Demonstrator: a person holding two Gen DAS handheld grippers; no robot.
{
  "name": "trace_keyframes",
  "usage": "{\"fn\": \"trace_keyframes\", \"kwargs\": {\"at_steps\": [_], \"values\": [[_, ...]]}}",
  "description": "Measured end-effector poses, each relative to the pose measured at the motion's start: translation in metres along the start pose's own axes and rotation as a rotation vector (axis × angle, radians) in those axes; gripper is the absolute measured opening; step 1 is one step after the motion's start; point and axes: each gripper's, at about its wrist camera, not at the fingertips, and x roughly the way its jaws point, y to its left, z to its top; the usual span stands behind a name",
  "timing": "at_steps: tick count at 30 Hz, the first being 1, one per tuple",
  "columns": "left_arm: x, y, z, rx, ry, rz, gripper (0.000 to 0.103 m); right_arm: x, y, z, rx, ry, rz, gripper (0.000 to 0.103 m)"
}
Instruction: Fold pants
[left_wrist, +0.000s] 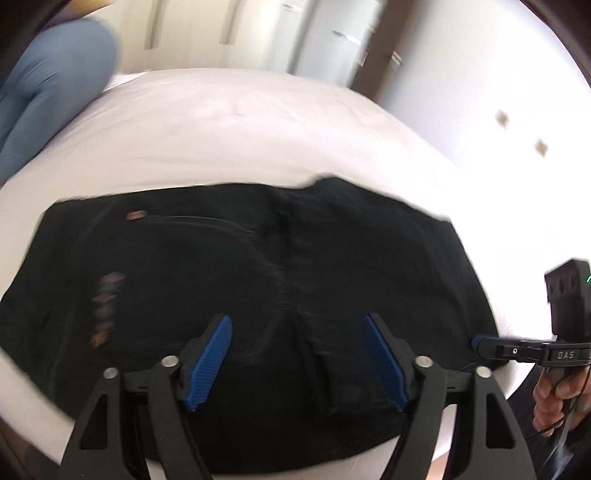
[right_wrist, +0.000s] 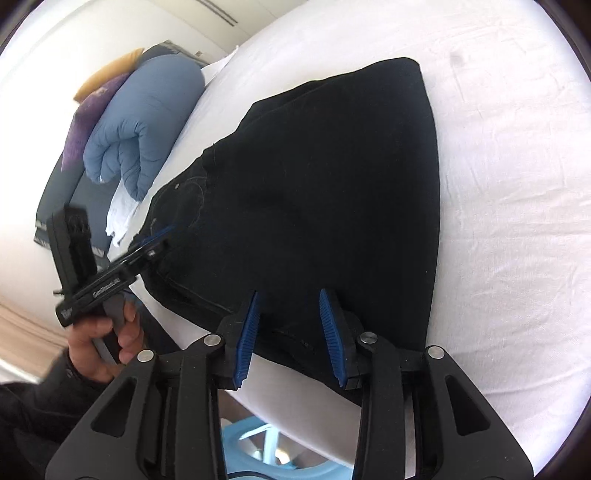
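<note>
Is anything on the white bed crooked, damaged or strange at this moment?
Nothing stands out. The black folded pants lie flat on the white bed sheet, with only their near edge overhanging the mattress edge.

The left wrist camera sits just behind its own gripper (left_wrist: 297, 360) and looks down at a slant across the black pants (left_wrist: 258, 280) toward the far side of the white bed (left_wrist: 240, 122), with cupboards beyond; this view is blurred, so the far wall is perhaps only roughly readable. The right wrist camera rides behind the right gripper (right_wrist: 290, 336), close over the bed's near edge, facing along the pants (right_wrist: 325, 192) toward a blue duvet (right_wrist: 144, 122). Both views share the pants and the sheet, and each catches the other gripper at its side: the right gripper (left_wrist: 484, 343) at the left view's right edge, the left gripper (right_wrist: 155, 236) at the right view's left.
</note>
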Motion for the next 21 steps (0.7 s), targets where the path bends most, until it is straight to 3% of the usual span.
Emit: {"fn": "trace_keyframes", "kwargs": {"at_steps": [5,10,16,21], "values": [[-0.074,0.106,-0.012,-0.388,-0.153,0.002,0.093,-0.028,0.006,0.021,0.101,-0.126,0.181,0.035],[-0.097,0.195,-0.043,-0.743,-0.221,-0.067,0.093,0.003,0.021,0.029,0.149,-0.081,0.313,0.035],[-0.093,0.231,-0.067,-0.917,-0.241,-0.138,0.093,0.035,0.032,0.028,0.231,-0.060,0.387,0.035],[-0.080,0.242,-0.063,-0.934,-0.250,-0.183,0.093,0.041,0.041,0.037,0.273,-0.096,0.425,0.035]]}}
